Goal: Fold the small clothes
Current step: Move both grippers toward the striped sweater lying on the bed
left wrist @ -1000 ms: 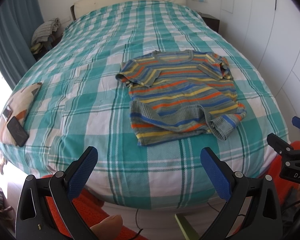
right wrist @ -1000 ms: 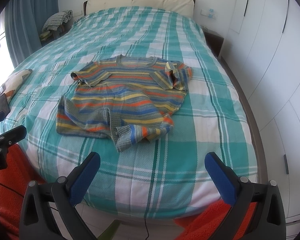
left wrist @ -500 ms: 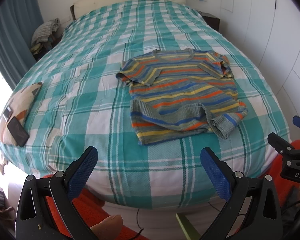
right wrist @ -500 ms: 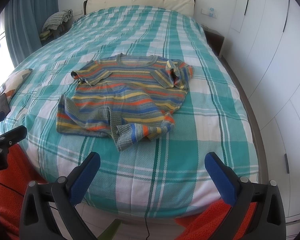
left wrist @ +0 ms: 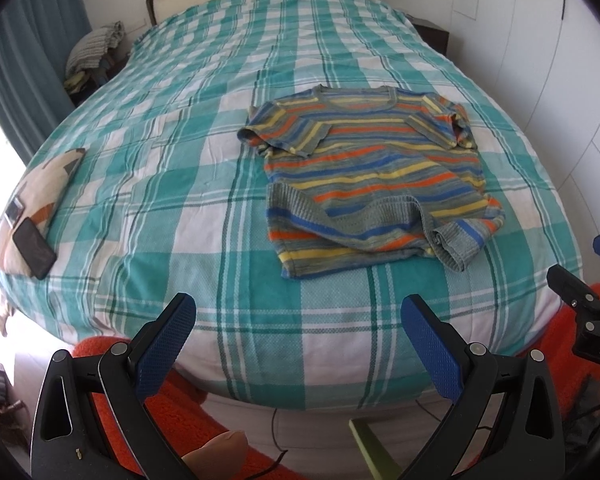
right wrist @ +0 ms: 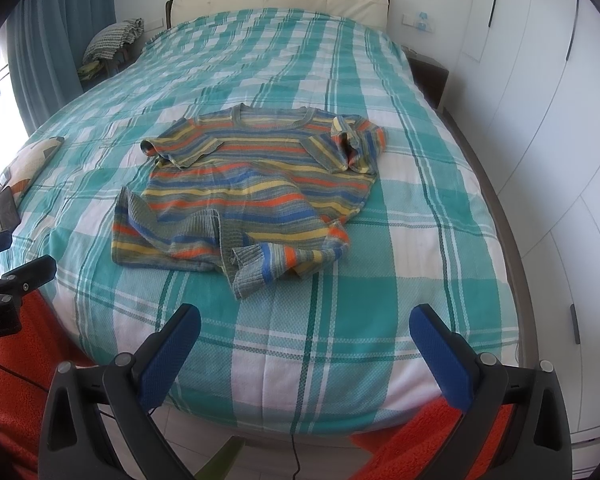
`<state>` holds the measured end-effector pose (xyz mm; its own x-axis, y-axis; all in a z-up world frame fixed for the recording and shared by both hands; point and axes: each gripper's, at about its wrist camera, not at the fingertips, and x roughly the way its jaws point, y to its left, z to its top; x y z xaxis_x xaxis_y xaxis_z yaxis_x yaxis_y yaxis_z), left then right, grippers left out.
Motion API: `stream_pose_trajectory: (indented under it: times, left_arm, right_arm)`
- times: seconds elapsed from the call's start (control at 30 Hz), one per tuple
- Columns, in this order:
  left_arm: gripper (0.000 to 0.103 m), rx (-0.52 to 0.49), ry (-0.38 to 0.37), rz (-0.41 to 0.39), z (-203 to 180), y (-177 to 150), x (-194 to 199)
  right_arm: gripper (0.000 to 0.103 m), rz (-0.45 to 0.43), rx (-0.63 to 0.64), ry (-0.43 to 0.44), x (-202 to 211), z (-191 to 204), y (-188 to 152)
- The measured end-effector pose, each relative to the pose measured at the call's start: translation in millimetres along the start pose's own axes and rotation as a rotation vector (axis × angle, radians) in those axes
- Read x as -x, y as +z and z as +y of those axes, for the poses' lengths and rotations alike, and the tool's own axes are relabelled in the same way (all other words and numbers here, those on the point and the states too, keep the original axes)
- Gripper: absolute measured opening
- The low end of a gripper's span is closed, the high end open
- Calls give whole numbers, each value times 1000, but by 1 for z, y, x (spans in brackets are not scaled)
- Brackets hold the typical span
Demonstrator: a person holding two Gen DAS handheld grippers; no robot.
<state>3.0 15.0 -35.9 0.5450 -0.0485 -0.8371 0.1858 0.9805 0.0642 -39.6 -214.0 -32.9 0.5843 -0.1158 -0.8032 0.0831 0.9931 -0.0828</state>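
Striped knit, seen from the left wrist: the small shirt (left wrist: 374, 184) is laid collar-away on the checked bedspread (left wrist: 204, 208), hem rucked and flipped near the foot of the bed, while the left gripper (left wrist: 298, 330) is held off the bed edge with jaws wide apart and nothing between them. From the right wrist, the right gripper (right wrist: 304, 338) is likewise spread and empty short of the mattress, the turned-up hem corner (right wrist: 256, 268) being the nearest cloth. That hem is judged best flattened first, each lower corner pinched through a single layer only, before any fold is made.
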Motion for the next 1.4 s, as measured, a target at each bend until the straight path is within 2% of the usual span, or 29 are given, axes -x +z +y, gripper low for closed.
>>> stream_pose_trajectory:
  times: [0.97, 1.27, 1.4]
  left_arm:
    - [103, -14, 16, 18, -8, 2, -4]
    - [102, 23, -6, 54, -1, -5, -12]
    - [102, 15, 11, 75, -2, -6, -16]
  right_arm:
    - [103, 11, -7, 5, -3, 1, -7]
    - [103, 13, -9, 4, -3, 1, -6]
    - [103, 18, -13, 7, -5, -3, -6]
